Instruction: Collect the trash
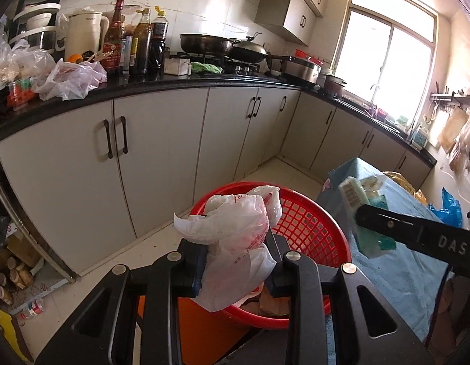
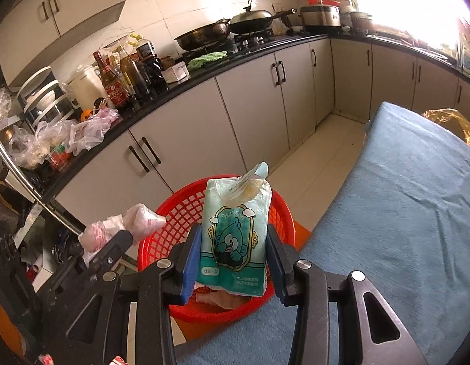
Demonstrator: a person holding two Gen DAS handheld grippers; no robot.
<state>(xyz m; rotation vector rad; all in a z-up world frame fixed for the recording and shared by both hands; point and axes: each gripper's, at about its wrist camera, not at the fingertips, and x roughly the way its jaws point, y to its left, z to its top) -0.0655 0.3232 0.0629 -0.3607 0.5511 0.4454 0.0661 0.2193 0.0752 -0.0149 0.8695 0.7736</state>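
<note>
Over the red mesh basket (image 2: 222,210), which stands on the floor between the kitchen cabinets and the blue-covered tabletop (image 2: 402,213), both grippers hang with trash in their grasp. The basket is the biggest thing in play and, I judge, the goal: each load is held just above its rim, so it would drop inside once let go. At its bottom lie some brownish scraps (what they are I cannot make out).

The right gripper (image 2: 233,261) carries a teal tissue pack (image 2: 235,237), upright with the printed cartoon facing the camera; the fingers (image 2: 191,261) stand on either side of its lower half. The left one lies against the pack, but the right one seems to have a slim gap, so the hold looks loose and may be giving way.

The left gripper (image 1: 239,261) has its fingers (image 1: 194,266) closed on a crumpled white plastic bag (image 1: 232,228) with red print, bunched so that it hangs over the near edge of the basket.

The near wall of the basket is cut off behind the grippers' frames in both views, and the window glare washes out the far corner of the counter.
</note>
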